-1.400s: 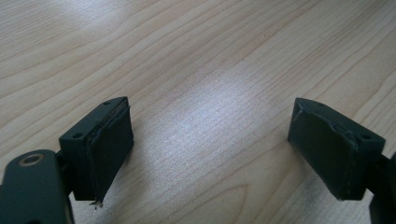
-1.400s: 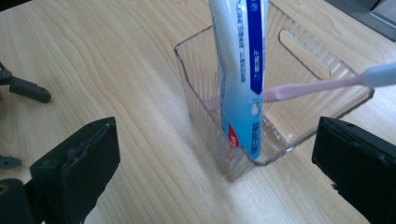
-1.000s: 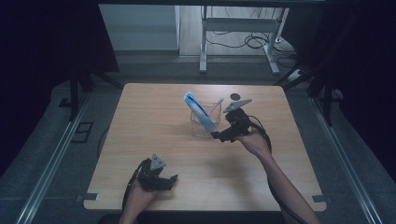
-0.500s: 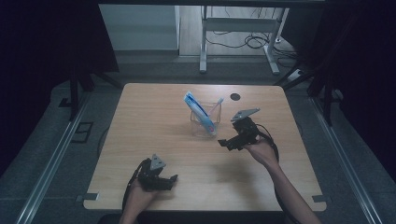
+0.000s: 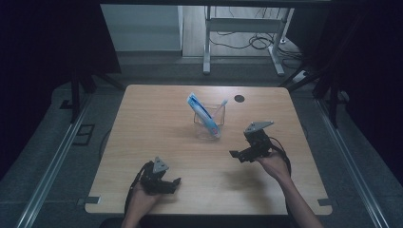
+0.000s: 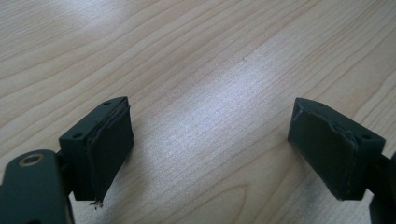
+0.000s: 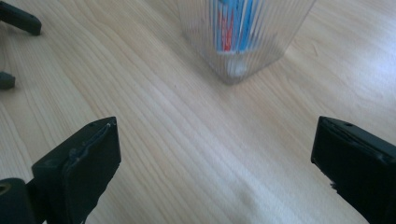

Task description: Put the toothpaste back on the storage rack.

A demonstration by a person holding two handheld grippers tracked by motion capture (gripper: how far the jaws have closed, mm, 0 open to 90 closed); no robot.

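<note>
A clear ribbed cup (image 5: 209,124) stands near the middle of the wooden table (image 5: 142,128). A blue and white toothpaste tube (image 5: 202,112) and a toothbrush (image 5: 221,108) lean inside it. My right gripper (image 5: 239,155) hovers to the right of the cup and nearer the front, open and holding nothing. In the right gripper view the cup (image 7: 243,37) sits ahead beyond the wide-apart jaws. My left gripper (image 5: 175,185) rests low at the front left, open over bare wood (image 6: 205,93), nothing between its pads (image 6: 109,149).
A small dark round hole (image 5: 239,99) marks the table's far right area. Beyond the far edge stand metal desk legs (image 5: 206,42) and cables on the floor. A rail (image 5: 52,161) runs along the left side.
My right gripper has drawn back from the cup toward the front right and stands apart from it. The left gripper has stayed put.
</note>
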